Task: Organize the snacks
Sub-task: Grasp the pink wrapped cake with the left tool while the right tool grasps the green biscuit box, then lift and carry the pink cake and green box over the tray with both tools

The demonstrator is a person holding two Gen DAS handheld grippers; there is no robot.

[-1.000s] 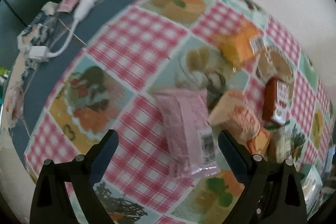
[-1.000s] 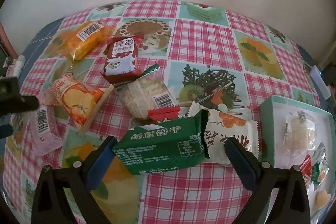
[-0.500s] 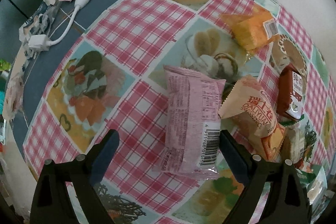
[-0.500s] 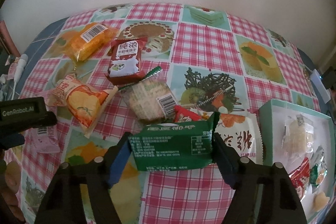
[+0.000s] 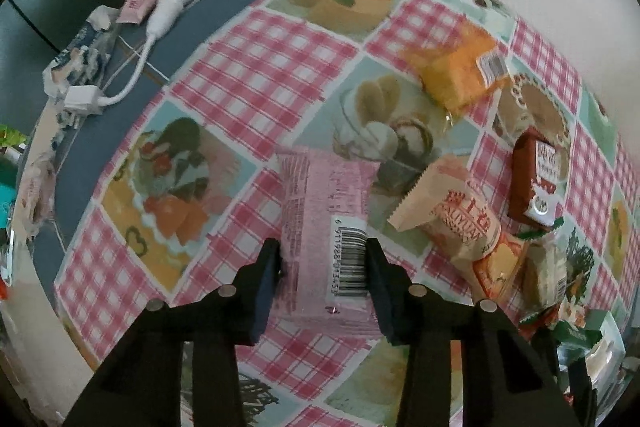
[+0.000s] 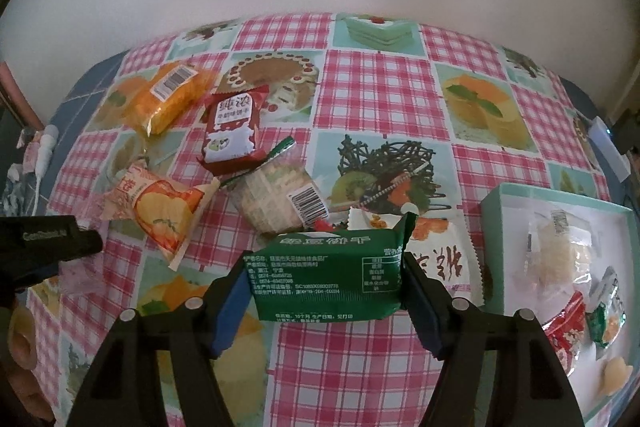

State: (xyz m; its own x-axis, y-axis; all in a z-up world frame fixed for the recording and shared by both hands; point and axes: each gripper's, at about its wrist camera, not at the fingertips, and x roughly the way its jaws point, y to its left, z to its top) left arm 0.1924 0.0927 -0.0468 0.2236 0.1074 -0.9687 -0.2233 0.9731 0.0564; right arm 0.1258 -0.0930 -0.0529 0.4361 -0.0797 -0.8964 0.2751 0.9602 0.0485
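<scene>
Left claw (image 5: 322, 259): having just been closing, now gripping pink packet (image 5: 324, 215).
Right claw (image 6: 324, 283): clamping green packet (image 6: 328, 279) above table (image 6: 384, 99).
Box (image 6: 496, 207): holding several snacks.
Remaining: five loose packets lying on table.

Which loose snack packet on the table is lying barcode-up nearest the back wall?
The orange packet, at the far left of the pile. The clear wafer packet also shows a barcode, but it lies nearer, beside the green packet.
</scene>
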